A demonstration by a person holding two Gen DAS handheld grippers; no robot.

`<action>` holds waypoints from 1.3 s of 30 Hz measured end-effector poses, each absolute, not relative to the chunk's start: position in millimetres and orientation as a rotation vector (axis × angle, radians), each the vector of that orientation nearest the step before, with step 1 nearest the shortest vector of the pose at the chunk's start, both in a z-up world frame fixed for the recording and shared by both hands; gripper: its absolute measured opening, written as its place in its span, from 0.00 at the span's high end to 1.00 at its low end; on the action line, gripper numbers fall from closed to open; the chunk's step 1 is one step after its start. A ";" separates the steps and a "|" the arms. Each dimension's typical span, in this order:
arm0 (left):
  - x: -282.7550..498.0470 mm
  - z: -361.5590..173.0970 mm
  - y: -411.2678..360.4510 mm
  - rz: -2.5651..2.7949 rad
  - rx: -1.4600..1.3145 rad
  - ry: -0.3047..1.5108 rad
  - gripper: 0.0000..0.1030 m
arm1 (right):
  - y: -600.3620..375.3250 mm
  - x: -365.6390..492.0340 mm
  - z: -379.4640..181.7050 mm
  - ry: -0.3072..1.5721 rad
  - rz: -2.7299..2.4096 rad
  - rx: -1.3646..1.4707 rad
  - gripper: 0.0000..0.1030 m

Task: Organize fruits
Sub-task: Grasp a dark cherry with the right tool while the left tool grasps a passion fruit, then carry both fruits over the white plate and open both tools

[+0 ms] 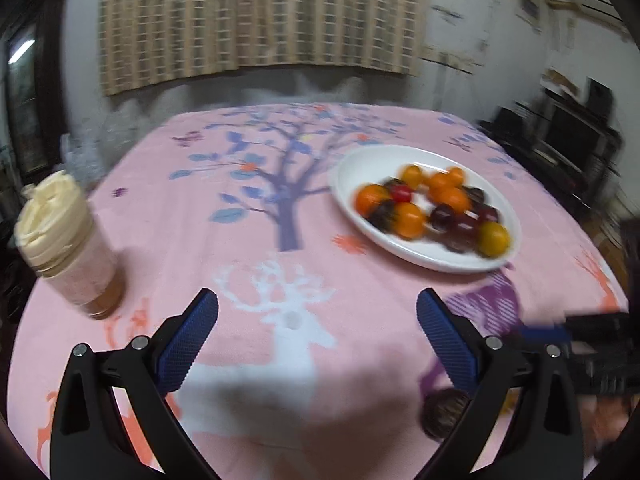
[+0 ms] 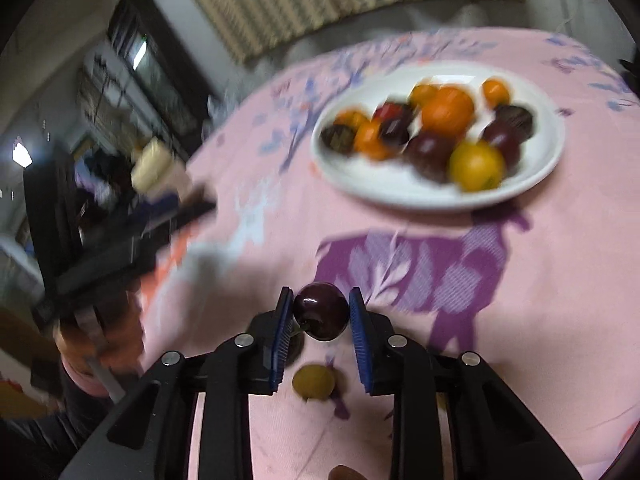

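A white plate (image 1: 360, 168) (image 2: 548, 148) on the pink tablecloth holds several orange, yellow and dark red fruits. My right gripper (image 2: 320, 310) is shut on a dark cherry (image 2: 321, 311) and holds it above the cloth, short of the plate. A yellow-green fruit (image 2: 313, 382) lies on the cloth below it. My left gripper (image 1: 317, 310) is open and empty over the white deer print, to the left of the plate. A dark round fruit (image 1: 444, 412) lies by its right finger.
A jar with a cream lid (image 1: 68, 236) stands at the table's left edge. The other gripper shows as a dark blurred shape at the left of the right wrist view (image 2: 120, 240). Dark furniture (image 1: 568, 144) stands beyond the table's right side.
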State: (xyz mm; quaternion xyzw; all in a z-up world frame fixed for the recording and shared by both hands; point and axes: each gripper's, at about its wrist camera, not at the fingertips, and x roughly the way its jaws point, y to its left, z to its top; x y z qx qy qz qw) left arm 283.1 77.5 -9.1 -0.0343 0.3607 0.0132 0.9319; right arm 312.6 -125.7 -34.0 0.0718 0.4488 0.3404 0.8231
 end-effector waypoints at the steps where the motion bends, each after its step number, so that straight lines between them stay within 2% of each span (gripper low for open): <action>1: 281.1 -9.7 70.0 -0.036 -0.053 0.749 0.05 | -131.2 313.0 -29.9 0.929 0.705 0.164 0.72; 5: 265.4 -18.9 27.7 -0.235 0.121 0.767 0.06 | -145.7 314.4 -21.6 0.878 0.657 0.186 0.72; 7: 257.0 -27.0 10.2 -0.298 0.203 0.777 0.21 | -147.8 316.7 -21.4 0.877 0.653 0.193 0.72; 10: 250.5 -42.2 -5.0 -0.364 0.255 0.825 0.34 | -149.7 316.9 -19.0 0.867 0.650 0.190 0.72; 14: 254.0 -56.9 -6.2 -0.358 0.268 0.876 0.40 | -146.5 315.4 -17.2 0.852 0.645 0.178 0.72; 16: 256.2 -61.1 -4.3 -0.366 0.256 0.897 0.48 | -145.0 315.5 -17.5 0.850 0.643 0.171 0.72; 19: 254.9 -65.1 -4.3 -0.389 0.251 0.914 0.55 | -144.3 316.0 -17.9 0.850 0.645 0.172 0.72; 27: 260.3 -66.6 4.0 -0.391 0.173 0.942 0.59 | -151.6 319.1 -17.5 0.824 0.614 0.188 0.72; 30: 281.1 -40.7 13.3 -0.348 0.110 0.901 0.59 | -153.0 331.3 -7.7 0.794 0.571 0.175 0.72; 35: 361.5 23.3 24.3 -0.233 -0.007 0.782 0.59 | -146.6 386.2 25.5 0.712 0.485 0.129 0.72; 39: 433.4 25.8 22.5 -0.124 -0.018 0.811 0.59 | -138.2 448.9 18.7 0.759 0.383 0.075 0.72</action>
